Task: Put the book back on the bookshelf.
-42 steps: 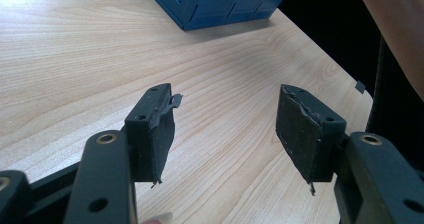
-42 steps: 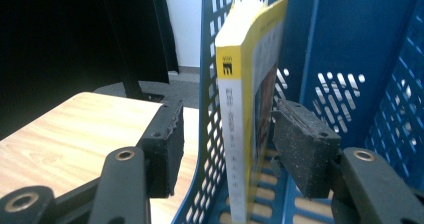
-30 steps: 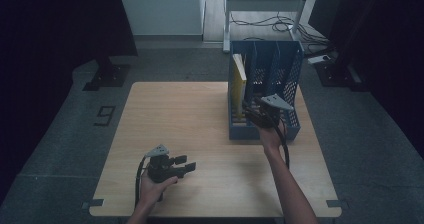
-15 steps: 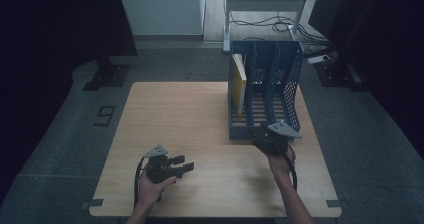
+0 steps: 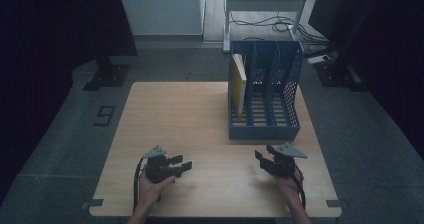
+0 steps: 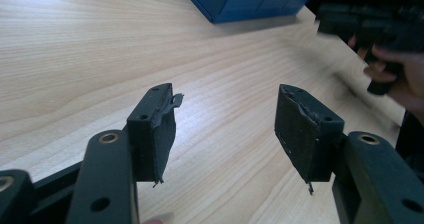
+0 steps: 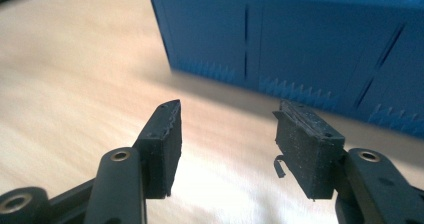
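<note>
Nearest of all, at the near edge of the pale wooden tabletop (image 5: 200, 114), the person's two hands each carry a black two-jawed tool. The left claw (image 5: 183, 163) sits near the left corner with its jaws spread wide and nothing between them; in the left gripper view only bare wood shows between the rubber pads (image 6: 155, 134). The right claw (image 5: 261, 159) hangs low over the near right part of the tabletop, jaws apart and empty too, and it points left and slightly away, toward the front wall of the rack.

Farther back, on the far right of the tabletop, stands the blue plastic three-slot file rack (image 5: 265, 129). Its long axis runs near to far, the low open front faces the person, and the tall perforated back is on the far side. A thin yellow book (image 5: 239, 81) stands upright in the leftmost slot, leaning against the left wall, spine edge up, its long side running near to far along the slot.

As I judge it, the risk lies with the right claw: it is close to the rack's low front lip, and a push forward at this height could knock the light rack backwards or skew it, tipping the book. A reach for the book from here would also have to clear that lip first.
</note>
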Action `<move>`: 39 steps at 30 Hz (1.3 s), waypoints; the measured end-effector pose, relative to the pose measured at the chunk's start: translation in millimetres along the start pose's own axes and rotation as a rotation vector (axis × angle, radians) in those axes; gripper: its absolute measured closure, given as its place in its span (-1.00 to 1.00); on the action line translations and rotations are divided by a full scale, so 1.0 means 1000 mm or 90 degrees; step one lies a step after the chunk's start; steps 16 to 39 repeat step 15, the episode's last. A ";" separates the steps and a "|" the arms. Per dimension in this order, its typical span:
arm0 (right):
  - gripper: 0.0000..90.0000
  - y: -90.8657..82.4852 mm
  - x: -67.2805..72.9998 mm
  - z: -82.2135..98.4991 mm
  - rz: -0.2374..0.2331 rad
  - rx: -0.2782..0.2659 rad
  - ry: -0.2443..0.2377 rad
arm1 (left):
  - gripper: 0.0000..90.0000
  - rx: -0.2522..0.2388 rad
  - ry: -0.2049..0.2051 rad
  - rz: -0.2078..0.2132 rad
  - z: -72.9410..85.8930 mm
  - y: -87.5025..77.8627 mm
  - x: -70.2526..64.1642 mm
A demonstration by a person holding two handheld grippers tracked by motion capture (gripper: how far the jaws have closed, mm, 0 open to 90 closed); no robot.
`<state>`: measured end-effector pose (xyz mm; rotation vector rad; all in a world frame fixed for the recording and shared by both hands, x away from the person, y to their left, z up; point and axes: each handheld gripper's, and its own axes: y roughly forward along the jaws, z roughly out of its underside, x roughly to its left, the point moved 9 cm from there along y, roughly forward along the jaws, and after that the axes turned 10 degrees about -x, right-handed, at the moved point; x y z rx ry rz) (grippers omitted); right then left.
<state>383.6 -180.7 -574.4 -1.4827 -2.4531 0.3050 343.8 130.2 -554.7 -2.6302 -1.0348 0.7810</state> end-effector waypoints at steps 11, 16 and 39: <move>-0.06 0.003 -0.005 0.014 -0.001 0.029 -0.005 | -0.09 0.006 -0.006 -0.001 0.001 0.000 0.003; -0.07 0.004 -0.006 0.016 0.000 0.032 -0.004 | -0.09 0.009 -0.006 0.000 0.002 0.000 0.003; -0.07 0.004 -0.006 0.016 0.000 0.032 -0.004 | -0.09 0.009 -0.006 0.000 0.002 0.000 0.003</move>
